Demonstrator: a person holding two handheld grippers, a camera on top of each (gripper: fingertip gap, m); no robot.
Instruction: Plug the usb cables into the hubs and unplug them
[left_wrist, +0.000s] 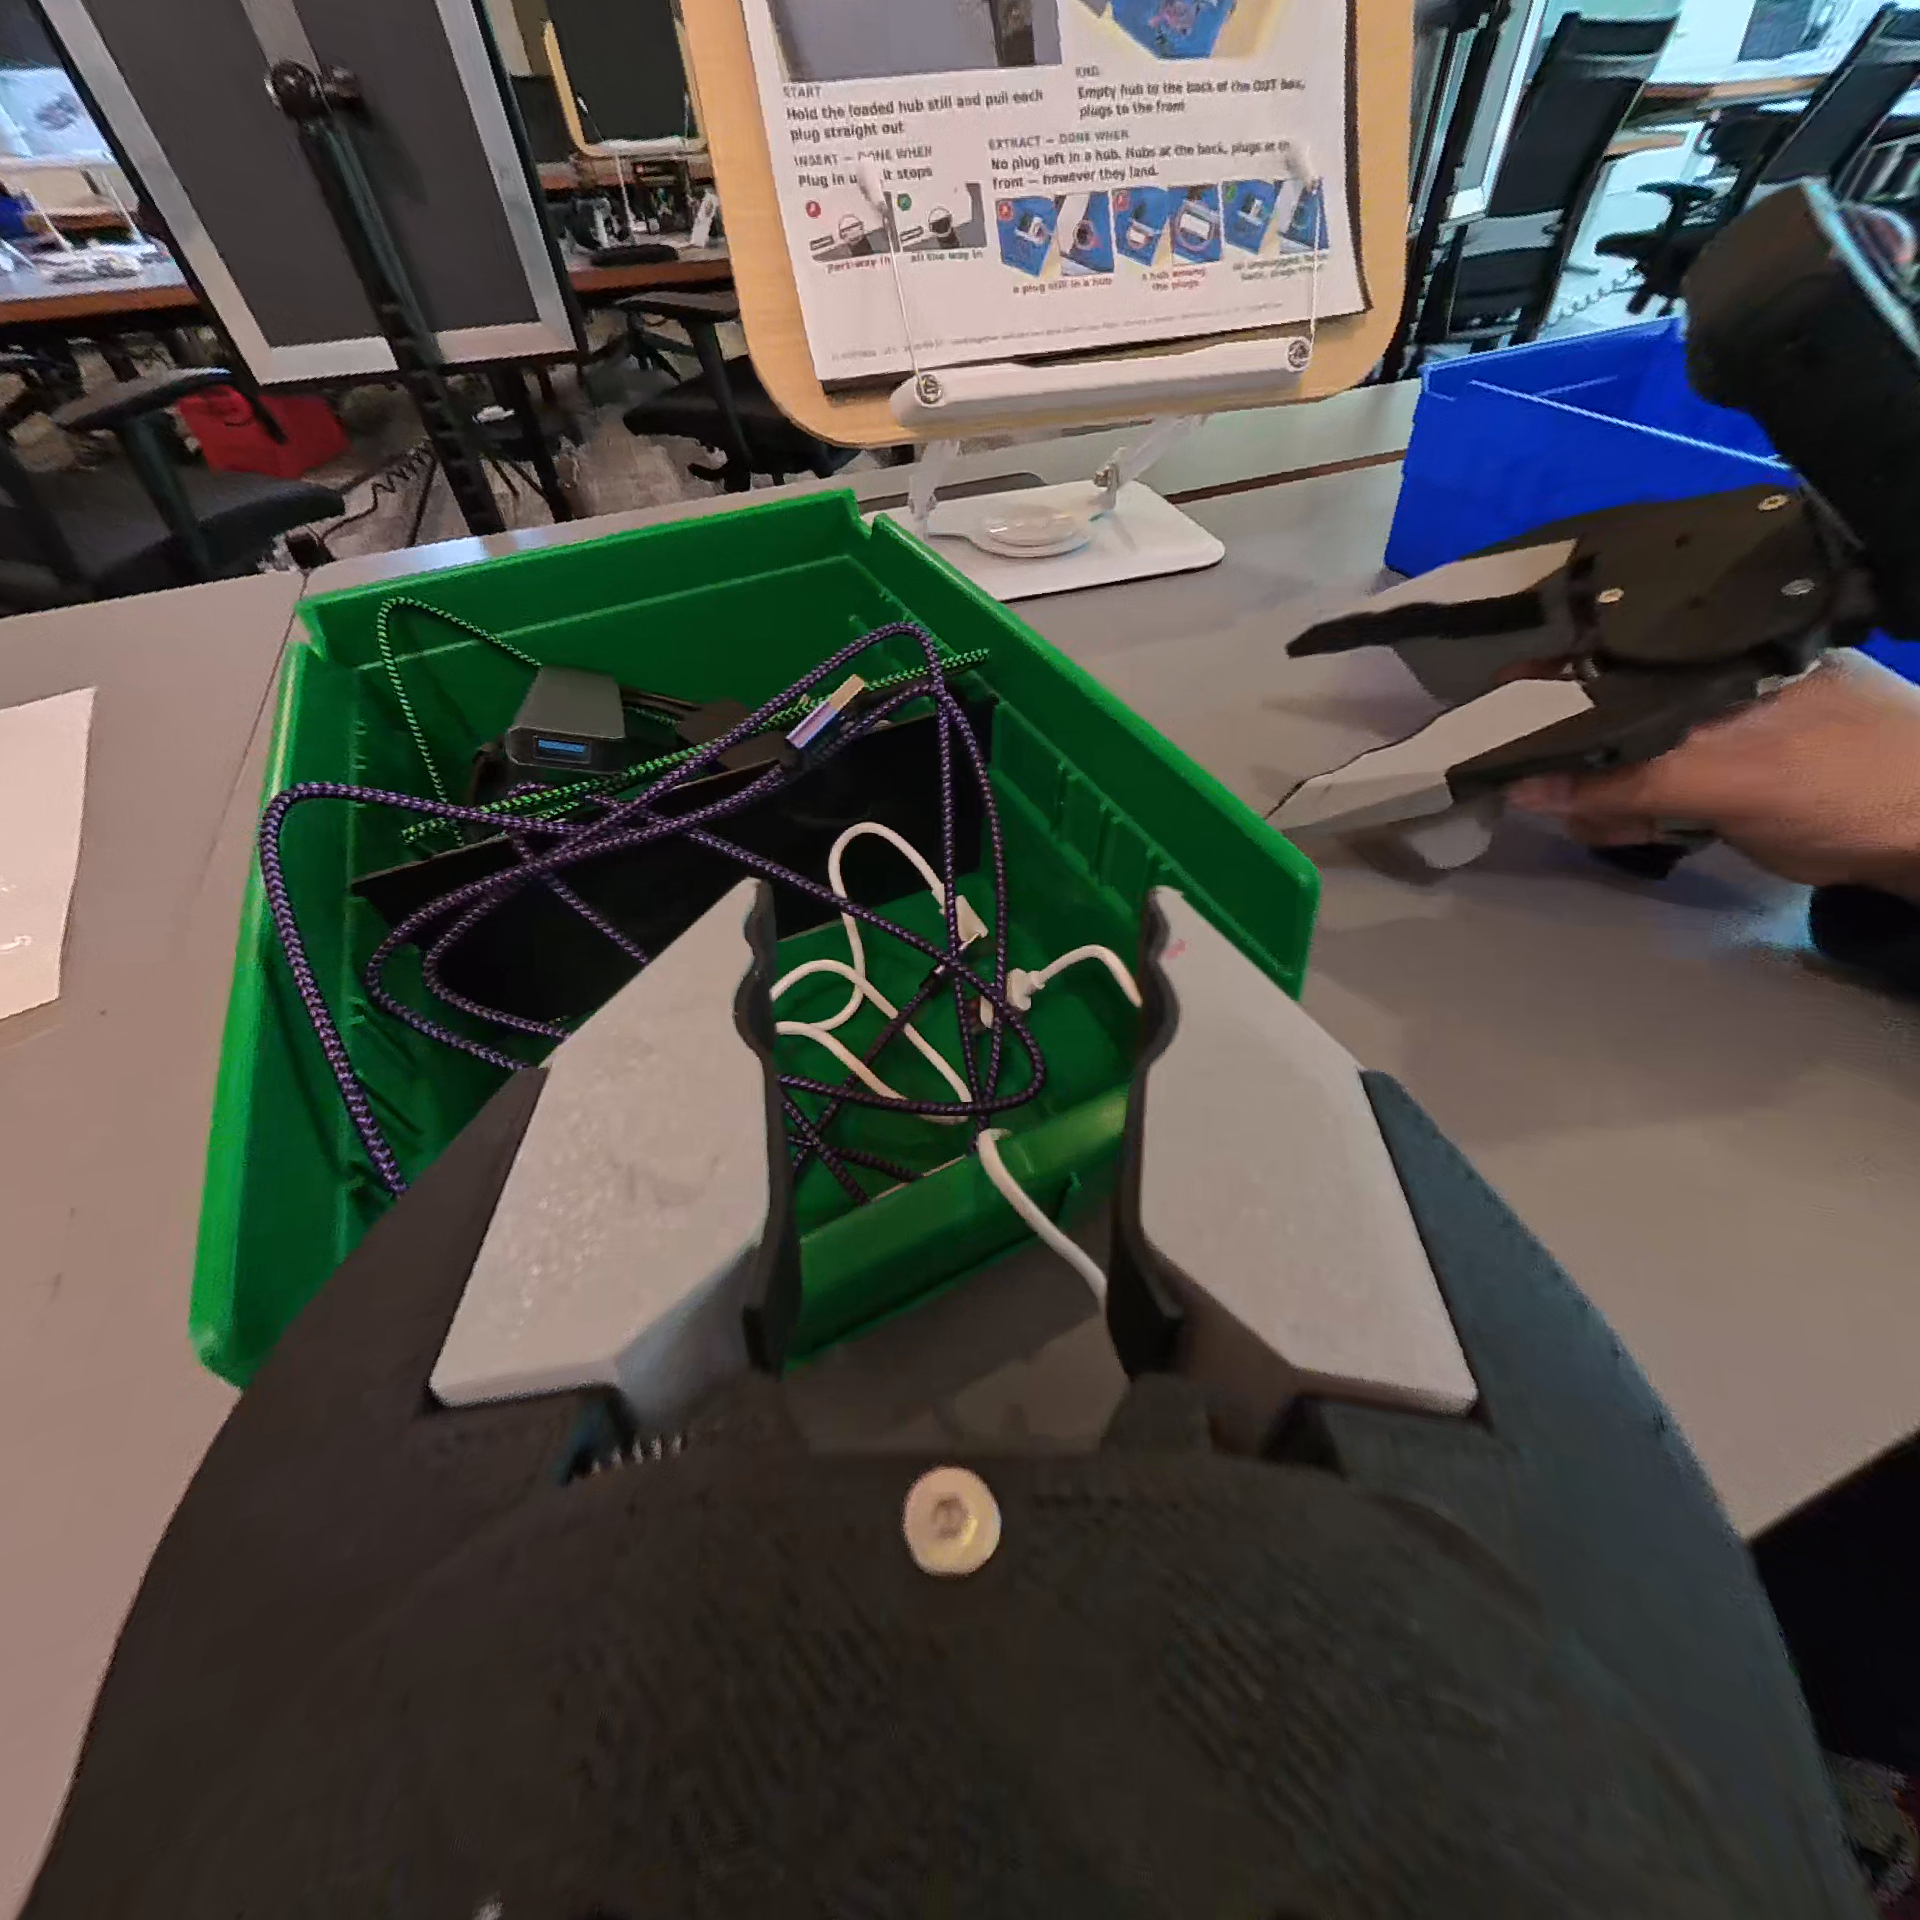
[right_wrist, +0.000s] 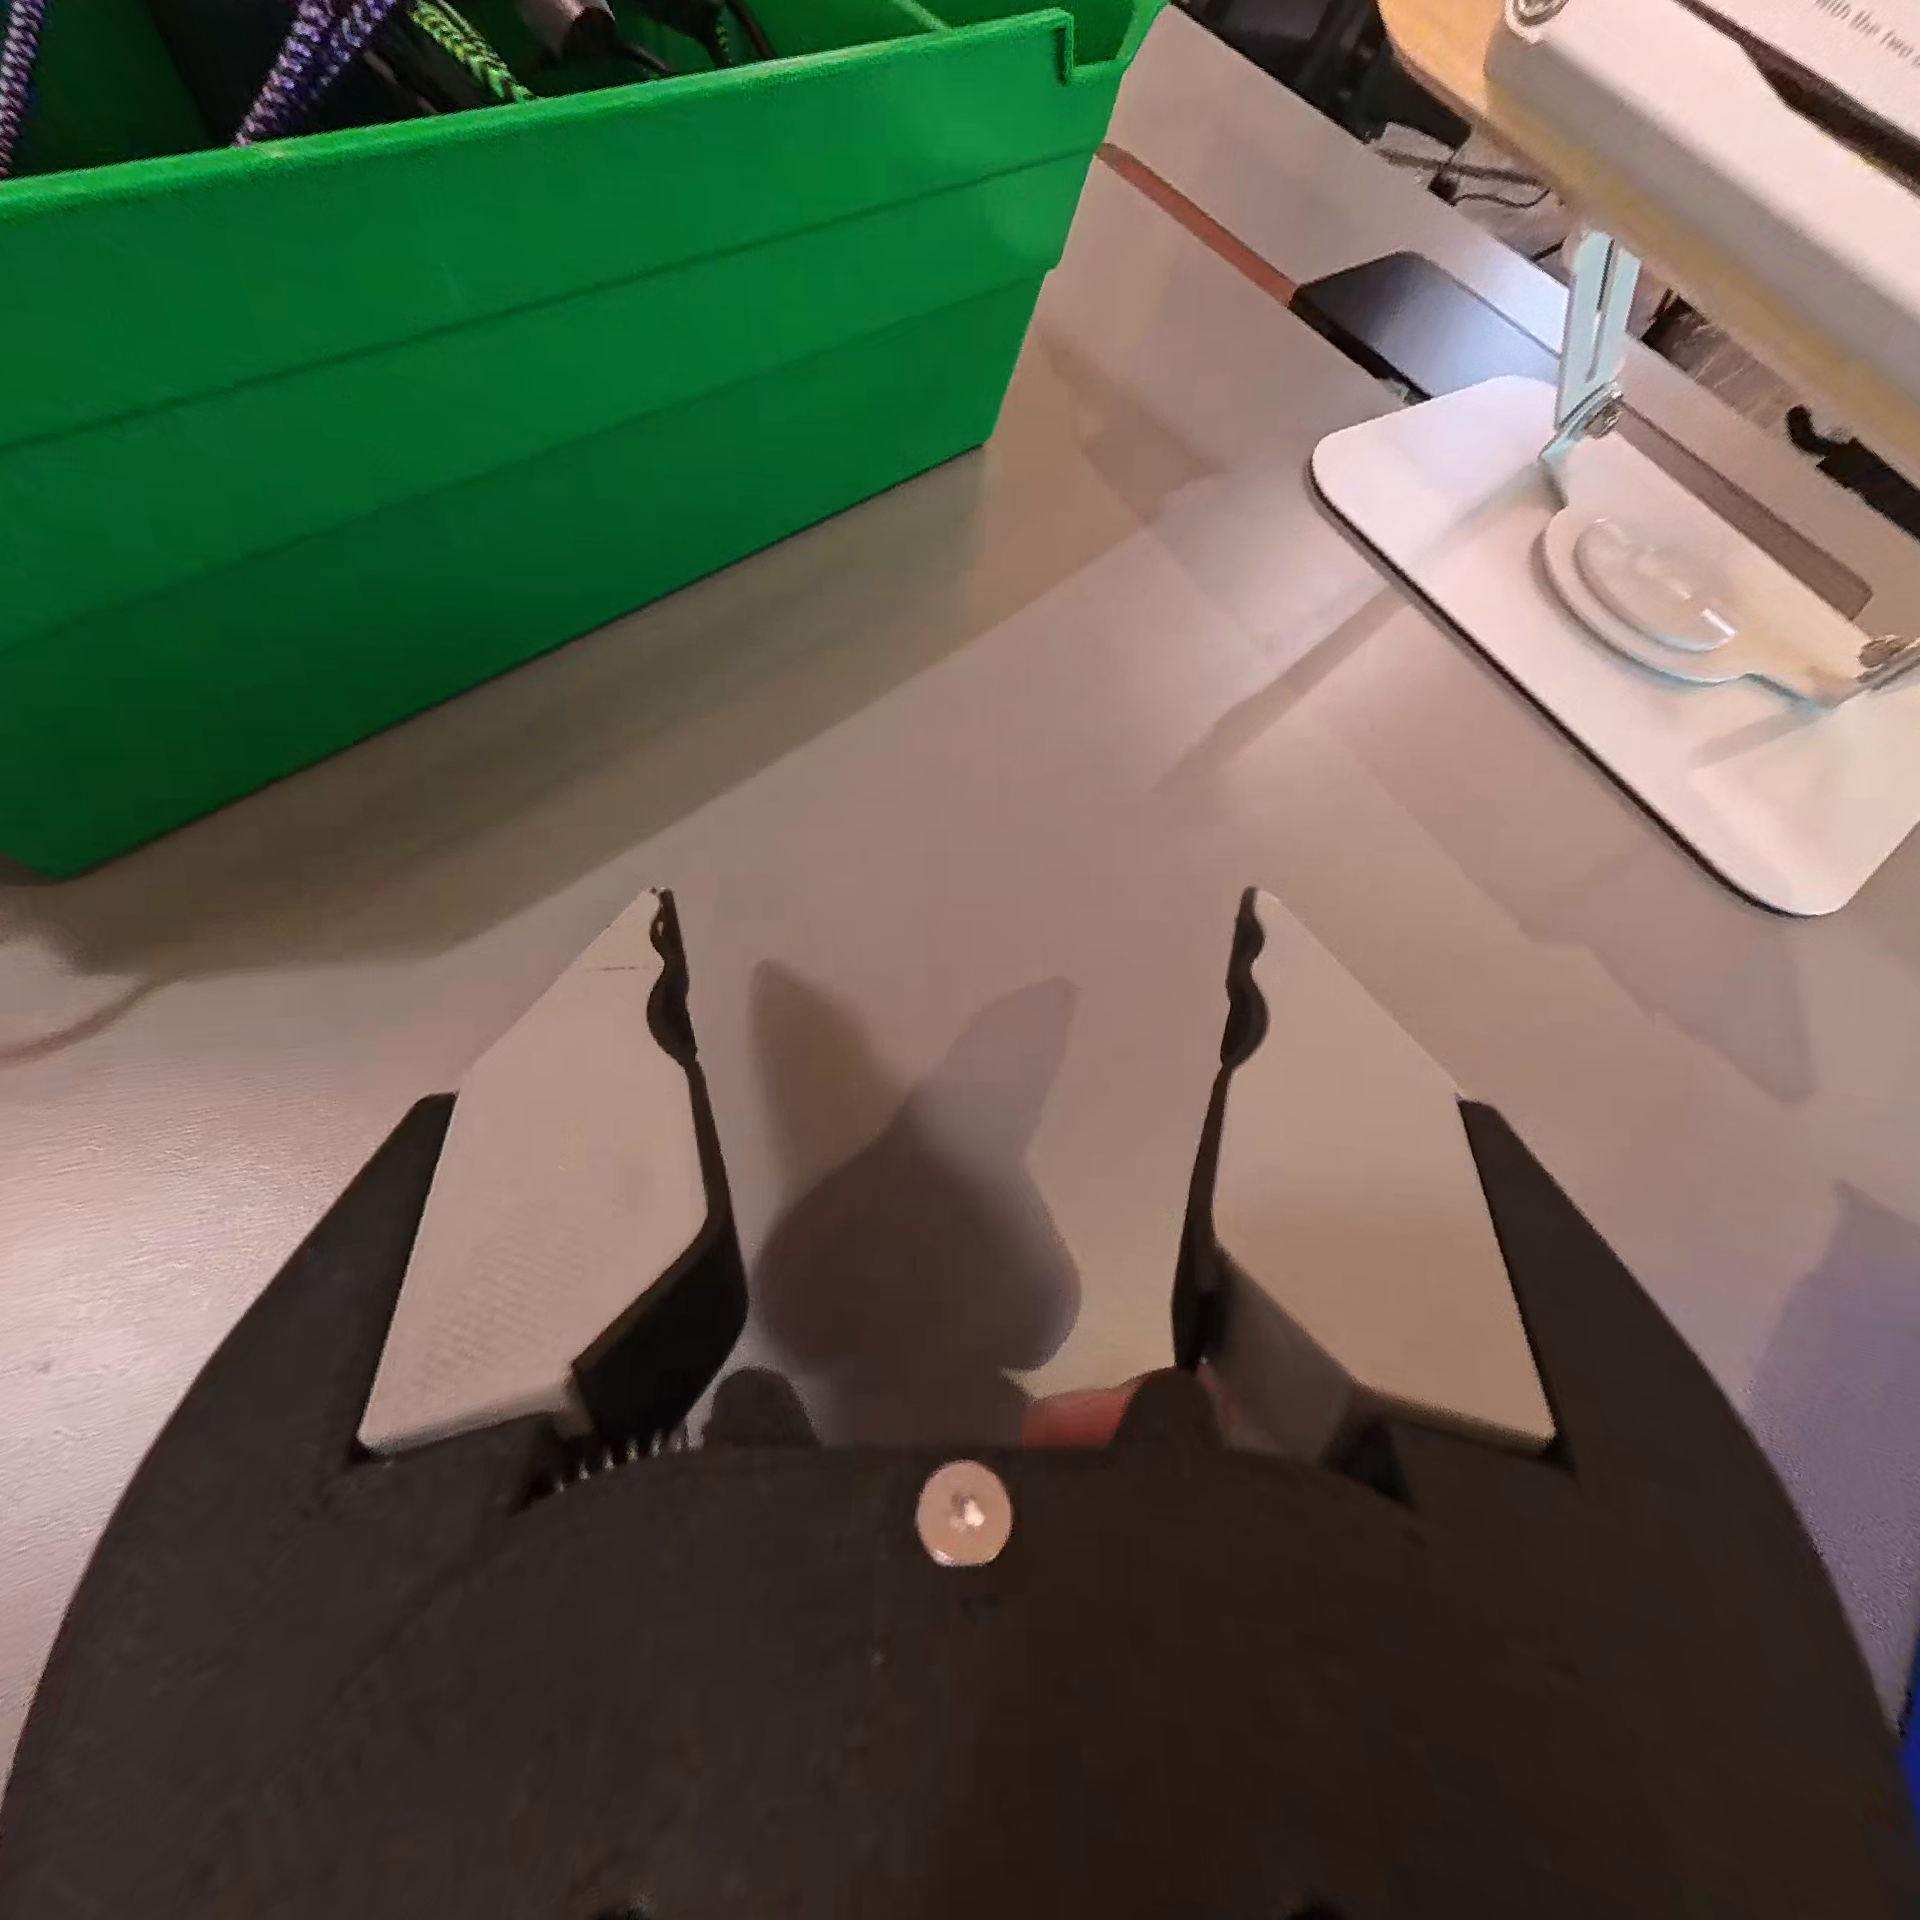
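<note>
My left gripper (left_wrist: 956, 935) hangs with jaws apart and empty above the near end of the green bin (left_wrist: 1164, 769), which stands on the grey desk (left_wrist: 1558, 1143). Inside the bin lie a tangle of purple braided cable (left_wrist: 332, 1039), a white cable (left_wrist: 883, 997), a green braided cable (left_wrist: 416, 644), and a grey USB hub (left_wrist: 566, 727) toward its far end. My right gripper (right_wrist: 956, 925), jaws likewise spread and empty, hovers over bare desk just beside the bin's right wall, near the white document stand (right_wrist: 1558, 623). A blue bin (left_wrist: 1538, 457) sits at the desk's far right.
</note>
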